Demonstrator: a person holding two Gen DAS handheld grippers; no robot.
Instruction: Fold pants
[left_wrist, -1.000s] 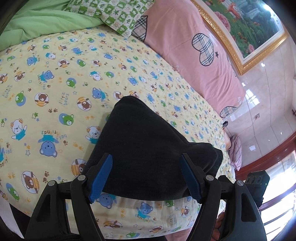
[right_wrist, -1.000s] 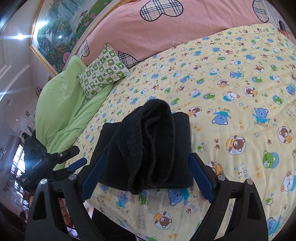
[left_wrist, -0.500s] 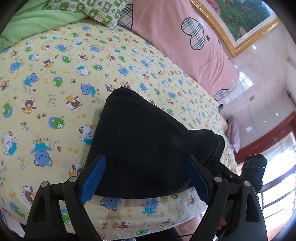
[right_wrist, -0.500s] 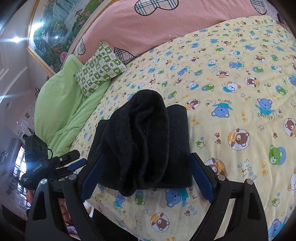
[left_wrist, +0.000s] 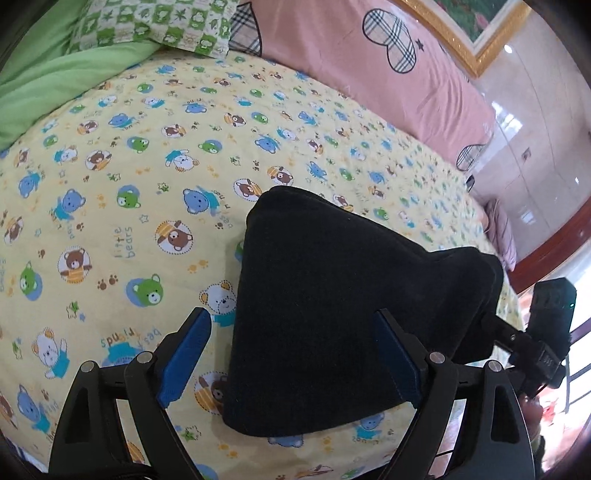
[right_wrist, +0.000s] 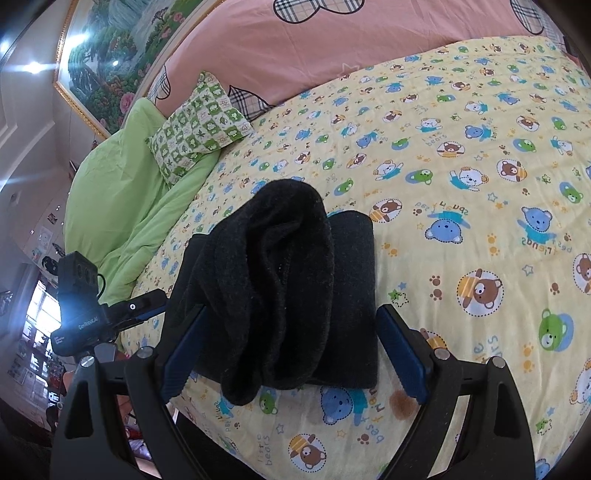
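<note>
Black pants (right_wrist: 280, 288) lie folded at the near edge of the bed (right_wrist: 480, 184), straight ahead of both tools. Right gripper (right_wrist: 291, 350) and left gripper (left_wrist: 291, 354) gape wide, empty. Bundle's long axis runs left-right btwn them; neither's clearly nearer.

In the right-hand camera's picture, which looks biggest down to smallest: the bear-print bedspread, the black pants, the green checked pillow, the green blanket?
1. Bear-print bedspread, fills most of the picture.
2. Black pants, though they lie nearest the camera, which enlarges them.
3. Green blanket.
4. Green checked pillow.

The blanket is partly hidden, so its place against the pants is unsure.
</note>
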